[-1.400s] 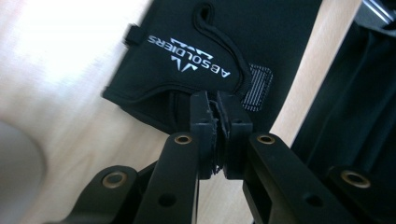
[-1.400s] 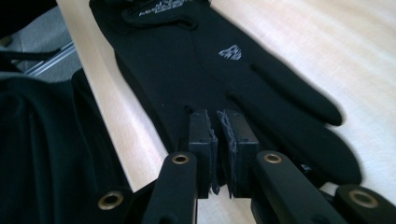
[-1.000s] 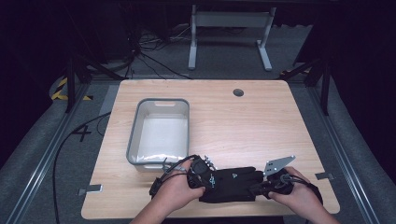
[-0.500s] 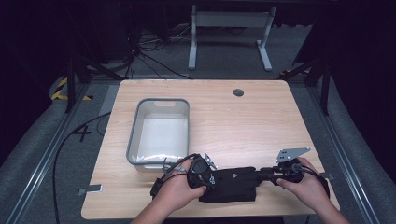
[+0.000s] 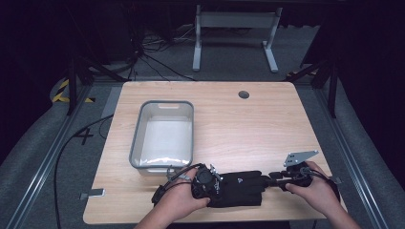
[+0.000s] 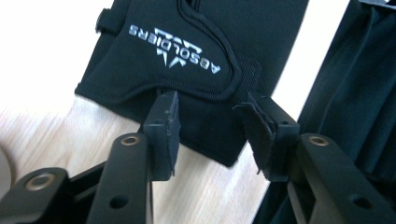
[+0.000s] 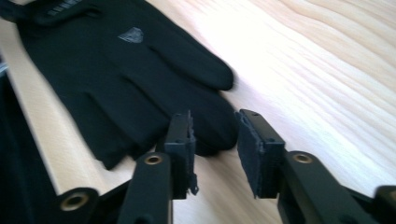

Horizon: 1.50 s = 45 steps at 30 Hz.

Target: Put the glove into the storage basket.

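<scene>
Near edge of the table (image 5: 267,119): a black glove (image 5: 241,187) lies flat on the pale wood-grain top, its cuff toward the left gripper (image 5: 210,183) and its fingers toward the right gripper (image 5: 272,180).

Left gripper (image 6: 212,133): the jaws have just been opening and stand apart over the cuff corner, the black pads not pressing on the cloth. The cuff is smooth stretch fabric with a stitched, curved panel bearing grey lettering; the glove (image 6: 201,51) ends here just beside the near edge, past which dark cloth hangs.

Right gripper (image 7: 215,140): the jaws have likewise just been opening and stand apart, with one rounded fingertip of the glove (image 7: 126,79) lying between them, unclamped. The pads are rough and frayed at their corners. The glove's fingers spread flat, matte and soft-edged, with a small grey badge on the back.

Left of centre: a grey tub (image 5: 136,138), rectangular with rounded corners and a rolled rim, stands just behind the left gripper, its short wall close to it.

Far side: bare wood runs from the tub to the right edge and back to the far edge, broken by a small round hole (image 5: 243,94) near the far edge. Beyond, a grey metal stand (image 5: 234,24) rests on the floor.
</scene>
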Motion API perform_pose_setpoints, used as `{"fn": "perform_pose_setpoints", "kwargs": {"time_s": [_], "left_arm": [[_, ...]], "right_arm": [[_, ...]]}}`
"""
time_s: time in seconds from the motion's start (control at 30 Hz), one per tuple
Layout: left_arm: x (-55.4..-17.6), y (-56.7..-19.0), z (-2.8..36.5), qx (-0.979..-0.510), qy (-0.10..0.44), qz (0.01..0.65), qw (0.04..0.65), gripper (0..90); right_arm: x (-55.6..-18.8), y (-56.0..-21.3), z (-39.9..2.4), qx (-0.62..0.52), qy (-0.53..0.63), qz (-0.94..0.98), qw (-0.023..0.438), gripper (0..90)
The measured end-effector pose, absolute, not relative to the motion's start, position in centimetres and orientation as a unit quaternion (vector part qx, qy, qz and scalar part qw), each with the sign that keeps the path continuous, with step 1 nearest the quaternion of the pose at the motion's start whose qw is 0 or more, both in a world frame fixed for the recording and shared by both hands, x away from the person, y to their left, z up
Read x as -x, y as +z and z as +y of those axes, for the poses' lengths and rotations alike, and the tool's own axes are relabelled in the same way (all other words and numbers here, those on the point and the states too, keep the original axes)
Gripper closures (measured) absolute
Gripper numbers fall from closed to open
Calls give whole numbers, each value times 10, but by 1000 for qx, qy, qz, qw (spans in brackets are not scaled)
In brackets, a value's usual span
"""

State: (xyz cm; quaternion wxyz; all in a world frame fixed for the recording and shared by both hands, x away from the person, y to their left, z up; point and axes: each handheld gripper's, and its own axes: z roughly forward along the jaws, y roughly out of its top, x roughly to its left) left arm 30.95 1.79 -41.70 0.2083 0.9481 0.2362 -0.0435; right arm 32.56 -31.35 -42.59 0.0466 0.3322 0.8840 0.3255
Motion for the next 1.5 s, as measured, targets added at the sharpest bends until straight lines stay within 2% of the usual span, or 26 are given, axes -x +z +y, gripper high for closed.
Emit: {"fn": "perform_pose_setpoints", "kwargs": {"time_s": [0.27,0.33,0.37,0.4,0.5,0.67,0.87,0.97,1.17,1.37,1.5], "left_arm": [[-293,-418,30,-948,-28,245,203,442],[-293,-420,28,-947,-28,247,203,434],[-294,-421,27,-947,-27,249,200,438],[-294,-422,26,-947,-23,249,199,459],[-296,-424,26,-946,-23,257,197,624],[-298,-422,29,-945,-14,260,201,895],[-299,-420,34,-941,-22,266,208,896],[-298,-418,34,-940,-22,268,211,821],[-299,-424,32,-944,-27,267,195,818],[-300,-425,29,-947,-34,262,180,799],[-300,-422,31,-944,-33,266,194,754]], "right_arm": [[-330,-436,-315,-324,309,894,36,542],[-332,-439,-313,-319,308,896,33,572],[-332,-440,-313,-315,309,897,32,627],[-332,-439,-312,-313,310,897,31,649],[-331,-435,-312,-306,306,901,41,774],[-329,-430,-312,-295,308,903,43,846],[-325,-424,-312,-290,310,904,45,859],[-322,-419,-312,-290,314,903,44,860],[-311,-404,-311,-283,322,902,43,860],[-319,-428,-308,-296,280,913,31,842],[-321,-429,-309,-297,292,908,51,785]]}}
